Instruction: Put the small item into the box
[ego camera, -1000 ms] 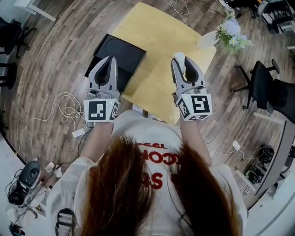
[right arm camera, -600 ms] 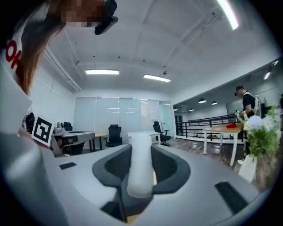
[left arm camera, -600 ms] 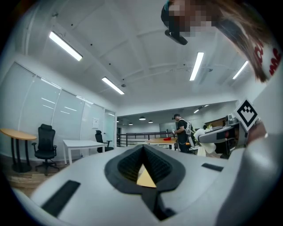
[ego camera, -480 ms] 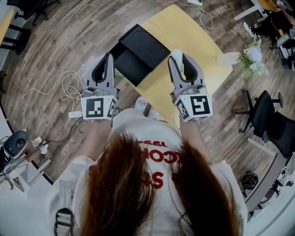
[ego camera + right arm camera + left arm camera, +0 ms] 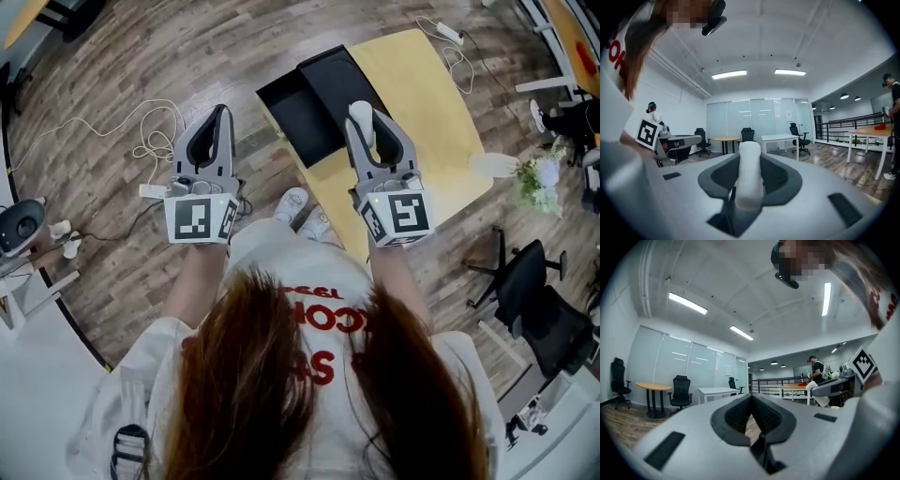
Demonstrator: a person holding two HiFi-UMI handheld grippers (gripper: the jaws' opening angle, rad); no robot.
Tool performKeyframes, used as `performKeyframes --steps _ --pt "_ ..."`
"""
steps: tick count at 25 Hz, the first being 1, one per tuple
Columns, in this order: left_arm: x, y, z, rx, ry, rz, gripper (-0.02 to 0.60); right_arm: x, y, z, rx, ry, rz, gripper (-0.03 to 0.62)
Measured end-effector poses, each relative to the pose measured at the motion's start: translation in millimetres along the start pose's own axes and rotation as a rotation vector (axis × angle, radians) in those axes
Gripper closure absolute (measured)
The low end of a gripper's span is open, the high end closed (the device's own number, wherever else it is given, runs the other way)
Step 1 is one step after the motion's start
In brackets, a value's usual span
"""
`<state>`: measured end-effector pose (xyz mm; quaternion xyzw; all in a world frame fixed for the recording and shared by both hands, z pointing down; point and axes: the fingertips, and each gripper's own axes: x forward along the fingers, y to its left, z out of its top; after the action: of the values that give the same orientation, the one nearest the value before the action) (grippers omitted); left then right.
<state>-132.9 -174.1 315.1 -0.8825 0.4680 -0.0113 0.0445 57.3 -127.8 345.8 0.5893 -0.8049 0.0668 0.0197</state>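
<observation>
- White and smooth-sided, the small item (image 5: pixel 750 174) could slip out of the right gripper (image 5: pixel 364 117) if the pinch slackens before it is squarely over the open black box (image 5: pixel 314 108) on the wooden table (image 5: pixel 431 122).
- It sits clamped between the right jaws, poking past their tips.
- Left gripper (image 5: pixel 217 120) is closed on nothing, out beside the table.

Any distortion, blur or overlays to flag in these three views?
Head view: fisheye curves the brown wood-plank floor; evenly lit. Left gripper view: dark round vignette, mosaic patch on top, near jaws soft. Right gripper view: same vignette and mosaic; small white cylindrical item between the jaws blurred.
</observation>
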Motion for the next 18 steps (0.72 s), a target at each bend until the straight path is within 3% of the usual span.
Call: performKeyframes --steps 9,18 --pt "-16 12 -40 -0.063 0.08 0.054 0.575 31 25 -55 0.009 0.146 0.099 0.462" --pt "-44 20 -82 -0.104 0.182 0.095 0.575 59 50 -147 -0.021 0.323 0.183 0.461"
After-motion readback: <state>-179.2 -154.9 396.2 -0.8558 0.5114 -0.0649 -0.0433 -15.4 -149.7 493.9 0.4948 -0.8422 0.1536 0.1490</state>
